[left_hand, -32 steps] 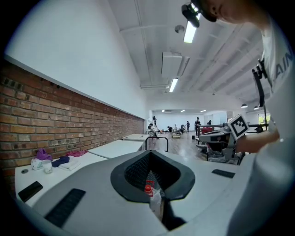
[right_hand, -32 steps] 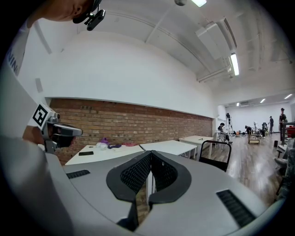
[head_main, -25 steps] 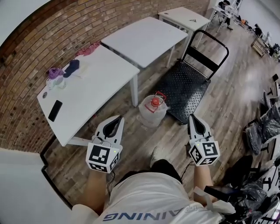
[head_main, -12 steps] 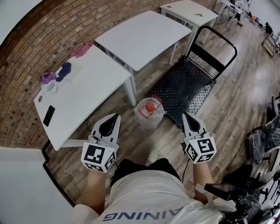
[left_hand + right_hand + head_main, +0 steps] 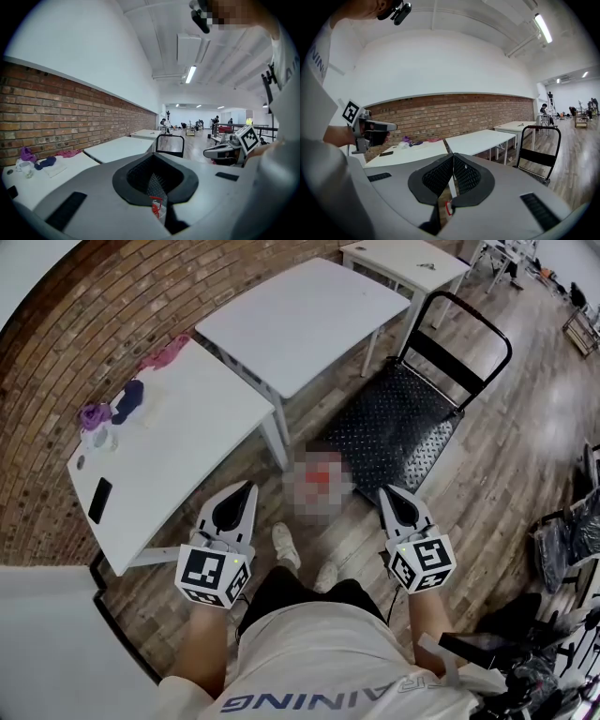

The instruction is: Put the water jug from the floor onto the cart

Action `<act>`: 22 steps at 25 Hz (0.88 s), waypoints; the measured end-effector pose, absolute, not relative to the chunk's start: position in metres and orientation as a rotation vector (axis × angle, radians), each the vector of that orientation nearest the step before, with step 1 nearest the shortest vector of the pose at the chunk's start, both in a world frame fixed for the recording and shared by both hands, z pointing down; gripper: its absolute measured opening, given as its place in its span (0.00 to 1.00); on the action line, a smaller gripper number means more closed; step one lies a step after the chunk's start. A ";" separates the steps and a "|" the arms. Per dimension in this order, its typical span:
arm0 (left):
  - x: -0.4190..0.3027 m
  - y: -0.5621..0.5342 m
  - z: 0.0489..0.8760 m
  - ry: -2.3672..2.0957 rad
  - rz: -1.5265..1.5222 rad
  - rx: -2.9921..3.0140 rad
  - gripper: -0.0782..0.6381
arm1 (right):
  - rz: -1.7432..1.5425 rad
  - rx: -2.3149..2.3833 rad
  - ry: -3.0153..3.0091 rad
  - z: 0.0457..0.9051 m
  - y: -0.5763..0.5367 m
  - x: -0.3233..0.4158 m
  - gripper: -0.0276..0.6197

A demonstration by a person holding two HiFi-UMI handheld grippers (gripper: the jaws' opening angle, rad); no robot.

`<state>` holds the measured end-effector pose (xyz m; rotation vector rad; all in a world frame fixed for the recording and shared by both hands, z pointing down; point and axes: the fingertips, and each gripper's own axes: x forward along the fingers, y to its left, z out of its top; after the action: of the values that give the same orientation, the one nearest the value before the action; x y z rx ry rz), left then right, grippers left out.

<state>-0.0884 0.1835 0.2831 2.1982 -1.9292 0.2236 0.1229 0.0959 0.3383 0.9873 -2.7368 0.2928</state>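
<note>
The water jug (image 5: 319, 486), clear with a red cap, stands on the wood floor under a mosaic patch, just off the near corner of the black flat cart (image 5: 394, 432). My left gripper (image 5: 249, 486) hovers to the jug's left and my right gripper (image 5: 384, 491) to its right, both apart from it and holding nothing. Each gripper's jaws meet at the tips. In the left gripper view the jug's red cap (image 5: 156, 206) shows low between the jaws. The cart's upright handle (image 5: 539, 157) appears in the right gripper view.
A white table (image 5: 178, 442) with a phone (image 5: 99, 500), cups and cloths stands left of the jug, its leg (image 5: 277, 448) close by. A second white table (image 5: 300, 320) lies beyond, along the brick wall. My shoes (image 5: 286, 545) are right behind the jug. Dark chairs (image 5: 572, 521) crowd the right.
I have stepped forward, so the jug and cart sit nearer. Both grippers advanced and sank a little, and now flank the jug. A shoe has come into view behind it.
</note>
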 end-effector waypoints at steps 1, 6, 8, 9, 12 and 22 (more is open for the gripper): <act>-0.091 0.178 0.284 -1.922 0.217 2.207 0.11 | 0.283 0.990 -2.737 0.337 0.092 0.119 0.05; -0.104 0.140 0.279 -1.898 0.190 2.268 0.11 | 0.232 1.032 -2.732 0.322 0.065 0.106 0.05; -0.113 0.126 0.279 -1.886 0.184 2.288 0.11 | 0.216 1.047 -2.726 0.319 0.052 0.097 0.05; -0.120 0.119 0.280 -1.879 0.181 2.293 0.11 | 0.211 1.054 -2.724 0.317 0.046 0.091 0.05; -0.149 0.102 0.286 -1.871 0.179 2.295 0.11 | 0.203 1.060 -2.716 0.317 0.027 0.064 0.05; -0.218 0.061 0.325 -1.791 0.213 2.282 0.11 | 0.176 1.044 -2.644 0.337 -0.006 -0.004 0.05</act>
<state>-0.2177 0.0609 0.3254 2.2817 -1.7912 0.2126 -0.0043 -0.0060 0.3368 1.0437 -2.6435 0.1761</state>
